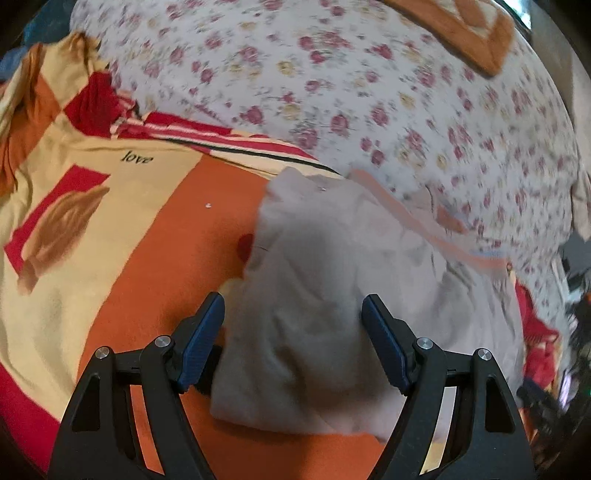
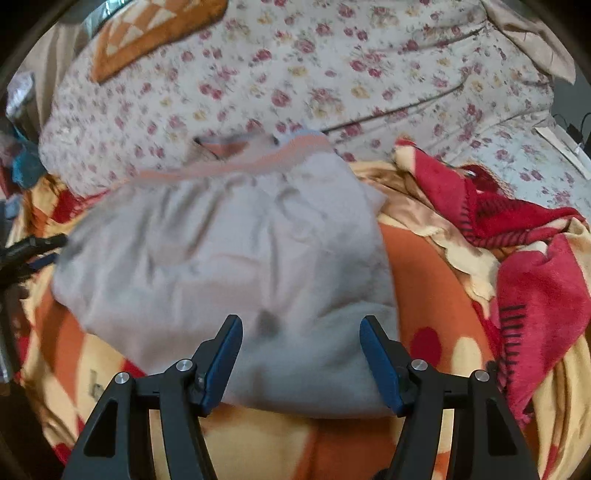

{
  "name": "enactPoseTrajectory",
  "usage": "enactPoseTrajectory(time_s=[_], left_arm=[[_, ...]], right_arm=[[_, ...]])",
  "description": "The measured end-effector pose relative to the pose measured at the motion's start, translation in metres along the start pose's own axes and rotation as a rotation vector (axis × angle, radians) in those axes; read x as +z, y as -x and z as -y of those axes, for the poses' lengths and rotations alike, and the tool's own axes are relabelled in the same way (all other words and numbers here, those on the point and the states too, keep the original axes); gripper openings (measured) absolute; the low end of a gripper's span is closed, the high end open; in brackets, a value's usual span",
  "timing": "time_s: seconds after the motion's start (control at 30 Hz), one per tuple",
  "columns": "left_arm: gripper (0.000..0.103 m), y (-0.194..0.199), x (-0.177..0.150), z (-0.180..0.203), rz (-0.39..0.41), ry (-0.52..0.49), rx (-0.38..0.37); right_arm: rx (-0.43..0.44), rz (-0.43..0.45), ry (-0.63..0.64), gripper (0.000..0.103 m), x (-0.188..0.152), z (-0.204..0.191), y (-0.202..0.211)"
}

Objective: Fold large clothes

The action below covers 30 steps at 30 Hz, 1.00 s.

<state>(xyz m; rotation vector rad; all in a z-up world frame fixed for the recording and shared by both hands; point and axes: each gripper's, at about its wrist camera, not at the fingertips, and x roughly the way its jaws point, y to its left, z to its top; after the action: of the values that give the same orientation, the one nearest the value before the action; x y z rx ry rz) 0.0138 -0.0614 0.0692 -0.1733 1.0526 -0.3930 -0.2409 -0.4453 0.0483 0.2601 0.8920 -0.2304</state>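
A pale grey garment with a peach-coloured band along its far edge lies bunched on an orange, yellow and red blanket. My left gripper is open, with its jaws on either side of the garment's near left corner. In the right wrist view the same garment fills the middle, with the peach band at its far side. My right gripper is open and straddles the garment's near edge. Neither gripper holds cloth.
The blanket covers the near part of a bed. A floral sheet lies beyond it. An orange checked cushion sits at the far end. Crumpled red blanket folds rise at the right. The left gripper's dark arm shows at the left.
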Motion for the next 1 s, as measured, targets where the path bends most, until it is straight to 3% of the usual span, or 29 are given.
enactPoseTrajectory(time_s=[0.23, 0.47, 0.6, 0.7, 0.77, 0.8, 0.87, 1.0], left_arm=[[0.079, -0.041, 0.009, -0.015, -0.11, 0.048, -0.052], [0.083, -0.053, 0.021, -0.019, -0.107, 0.052, -0.065], [0.098, -0.062, 0.023, -0.011, -0.111, -0.004, -0.069], [0.1, -0.068, 0.021, 0.003, -0.161, -0.1, -0.068], [0.088, -0.067, 0.02, 0.001, -0.203, -0.069, -0.177], [0.082, -0.065, 0.021, -0.001, -0.211, -0.056, -0.2], [0.061, -0.064, 0.022, -0.006, -0.226, -0.046, -0.227], [0.055, -0.067, 0.025, -0.019, -0.236, 0.014, -0.279]], right_arm=[[0.069, 0.01, 0.024, 0.064, 0.002, -0.029, -0.002], [0.088, -0.003, 0.04, 0.065, 0.003, -0.033, -0.009], [0.111, -0.012, 0.007, 0.065, 0.005, -0.027, -0.014], [0.115, -0.023, -0.008, 0.065, 0.005, -0.024, -0.017], [0.11, -0.025, -0.006, 0.065, 0.005, -0.023, -0.017], [0.108, -0.025, -0.006, 0.066, 0.005, -0.023, -0.016], [0.113, -0.021, -0.012, 0.072, 0.005, -0.021, -0.015], [0.135, -0.022, -0.048, 0.072, 0.006, -0.015, -0.016]])
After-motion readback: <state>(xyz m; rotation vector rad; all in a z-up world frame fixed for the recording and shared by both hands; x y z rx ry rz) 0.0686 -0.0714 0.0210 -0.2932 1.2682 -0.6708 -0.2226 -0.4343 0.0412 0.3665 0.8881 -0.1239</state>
